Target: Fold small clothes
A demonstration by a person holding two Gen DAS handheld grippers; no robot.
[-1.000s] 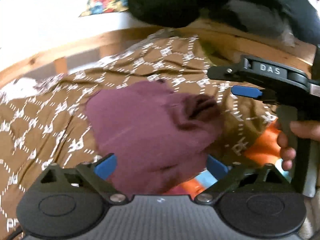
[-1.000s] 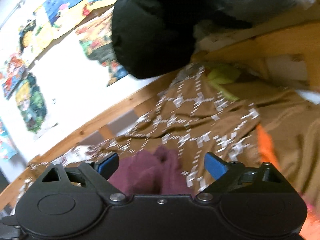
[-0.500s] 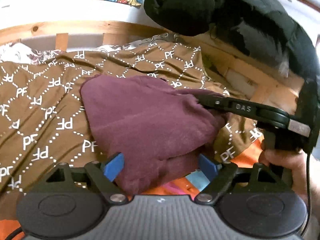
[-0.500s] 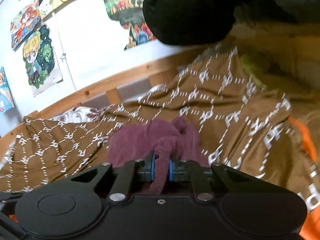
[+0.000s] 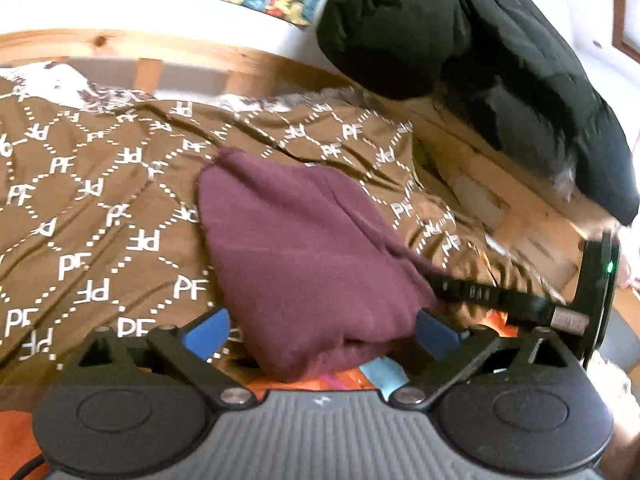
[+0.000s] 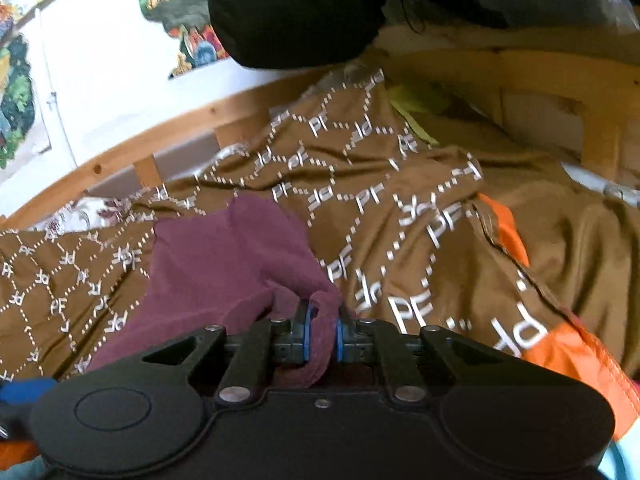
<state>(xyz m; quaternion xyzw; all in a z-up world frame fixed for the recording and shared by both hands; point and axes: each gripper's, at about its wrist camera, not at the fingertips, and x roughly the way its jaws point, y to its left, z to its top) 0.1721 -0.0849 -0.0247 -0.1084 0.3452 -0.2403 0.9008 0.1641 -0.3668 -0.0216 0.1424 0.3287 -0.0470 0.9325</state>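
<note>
A small maroon garment (image 5: 304, 256) lies bunched on a brown blanket with white "PF" print (image 5: 88, 208). It also shows in the right wrist view (image 6: 224, 264). My left gripper (image 5: 322, 330) is open, its blue pads on either side of the garment's near edge. My right gripper (image 6: 322, 334) is shut on a fold of the garment's right edge. In the left wrist view the right gripper (image 5: 496, 300) reaches in from the right, its tip buried in the cloth.
A black padded jacket (image 5: 460, 48) hangs over the wooden bed rail (image 5: 132, 46) at the back right. Orange and blue cloth (image 6: 560, 352) lies under the blanket's near edge. Colourful posters (image 6: 184, 20) hang on the white wall.
My right gripper, open a second ago, has shut on the garment's right edge and still holds it, drawing the cloth slightly rightward. My left gripper stays open around the near edge.
</note>
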